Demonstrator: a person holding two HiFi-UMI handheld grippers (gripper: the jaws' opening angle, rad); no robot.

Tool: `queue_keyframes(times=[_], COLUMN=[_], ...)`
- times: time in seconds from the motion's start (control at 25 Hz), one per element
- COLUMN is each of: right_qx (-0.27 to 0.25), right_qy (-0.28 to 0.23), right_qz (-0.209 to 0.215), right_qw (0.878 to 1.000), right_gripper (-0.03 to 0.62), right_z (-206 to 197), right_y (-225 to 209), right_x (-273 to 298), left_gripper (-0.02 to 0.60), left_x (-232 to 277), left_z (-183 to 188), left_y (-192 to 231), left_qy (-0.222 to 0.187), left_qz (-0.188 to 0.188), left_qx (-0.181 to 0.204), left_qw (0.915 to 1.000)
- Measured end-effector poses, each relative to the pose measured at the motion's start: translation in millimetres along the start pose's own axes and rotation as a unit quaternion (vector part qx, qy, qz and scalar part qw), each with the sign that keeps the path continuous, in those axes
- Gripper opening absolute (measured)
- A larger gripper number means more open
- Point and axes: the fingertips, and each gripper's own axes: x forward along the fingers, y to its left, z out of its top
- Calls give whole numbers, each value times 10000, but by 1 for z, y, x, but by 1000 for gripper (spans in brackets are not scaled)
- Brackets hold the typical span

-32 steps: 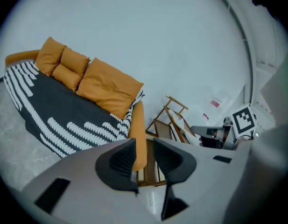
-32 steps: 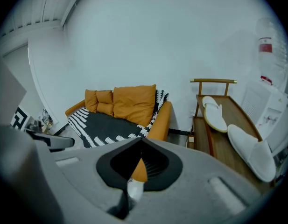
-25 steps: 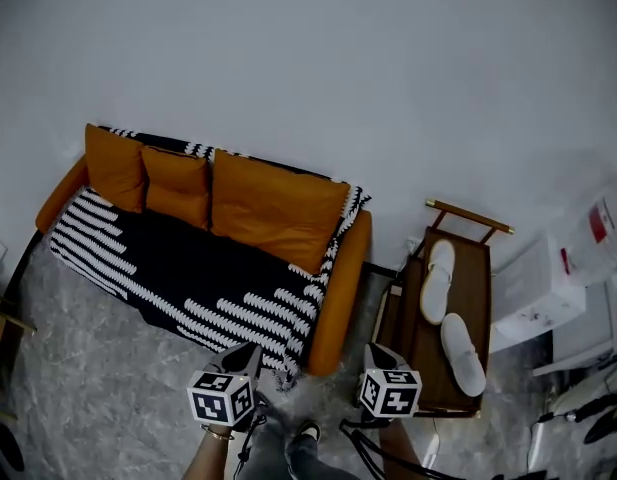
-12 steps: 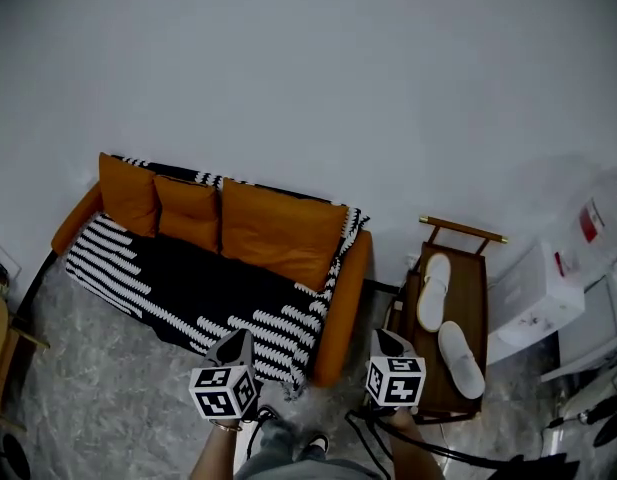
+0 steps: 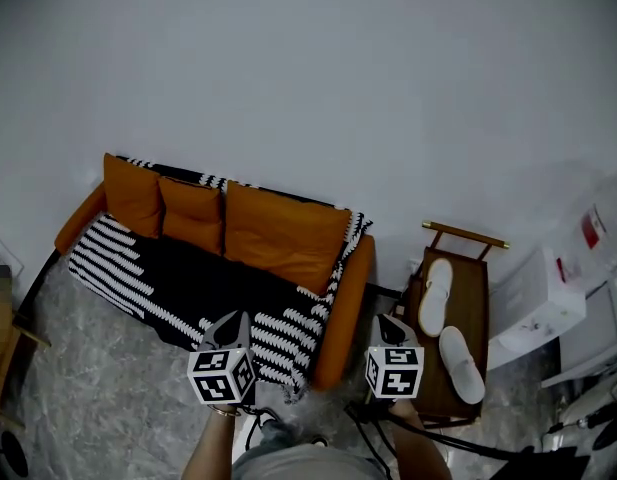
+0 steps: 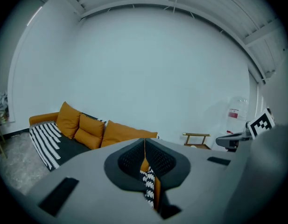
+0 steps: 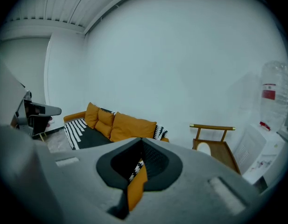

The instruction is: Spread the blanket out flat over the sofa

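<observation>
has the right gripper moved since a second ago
Yes. The right gripper has shifted up the head view, further along the rack beside it.

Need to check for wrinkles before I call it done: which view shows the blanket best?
Head view: nearly the whole blanket lies over the sofa seat, seen from above. Left gripper view catches mainly its striped end; right gripper view shows it small and far.

A wooden trolley [image 5: 478, 303] holds two white slippers [image 5: 435, 288]; a white box [image 5: 536, 293] stands just beside it.
</observation>
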Motion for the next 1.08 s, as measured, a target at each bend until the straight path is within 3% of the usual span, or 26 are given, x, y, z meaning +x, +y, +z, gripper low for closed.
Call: queue_keyframes(times=[0.36, 1.08], right_qx=[-54, 142], right_qy=[-46, -99], right_qz=[-251, -360], right_qw=[9997, 9992], right_gripper=[5, 5], right_z=[16, 23], right_y=[-16, -13], right_x=[10, 15], left_gripper=[8, 8], left_x=[21, 26], left_z=[13, 15], left_y=[-1, 7], left_qy=[-37, -49], left_qz=[-55, -83], left_qx=[13, -52], left_qw=[10000, 9999])
